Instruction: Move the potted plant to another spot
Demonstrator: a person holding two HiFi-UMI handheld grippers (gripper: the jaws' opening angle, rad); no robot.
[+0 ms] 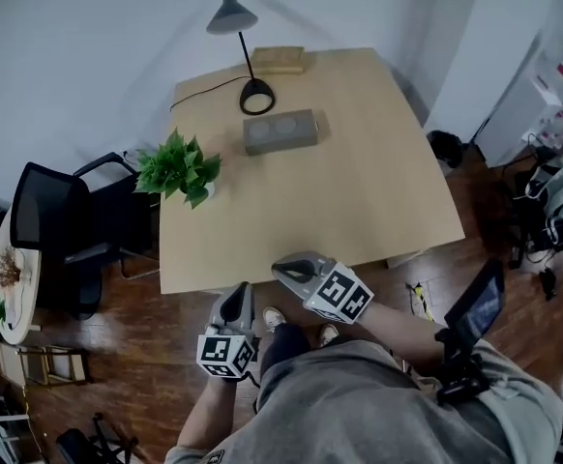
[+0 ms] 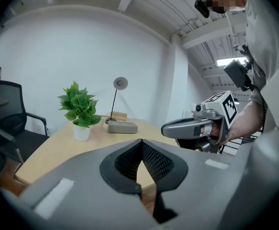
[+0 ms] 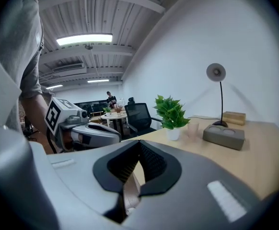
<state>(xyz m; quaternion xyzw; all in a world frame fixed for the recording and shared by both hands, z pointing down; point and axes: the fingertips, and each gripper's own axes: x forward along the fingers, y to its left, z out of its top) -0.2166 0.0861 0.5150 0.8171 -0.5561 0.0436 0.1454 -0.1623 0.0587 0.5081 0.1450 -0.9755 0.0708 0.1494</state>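
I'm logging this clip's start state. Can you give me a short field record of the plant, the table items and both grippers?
plant: potted plant, upright by the table's left edge in the head view
other items: lamp, grey block, wooden block
left gripper: shut, empty
right gripper: shut, empty
position: both grippers at the table's near edge, far from the plant
task step: plant not yet grasped

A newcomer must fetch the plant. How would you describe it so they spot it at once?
Find the light wooden table. At its left edge in the head view, beside the black office chair, stands the potted plant. Unlike the lamp and grey block nearby, it is leafy green in a white pot.
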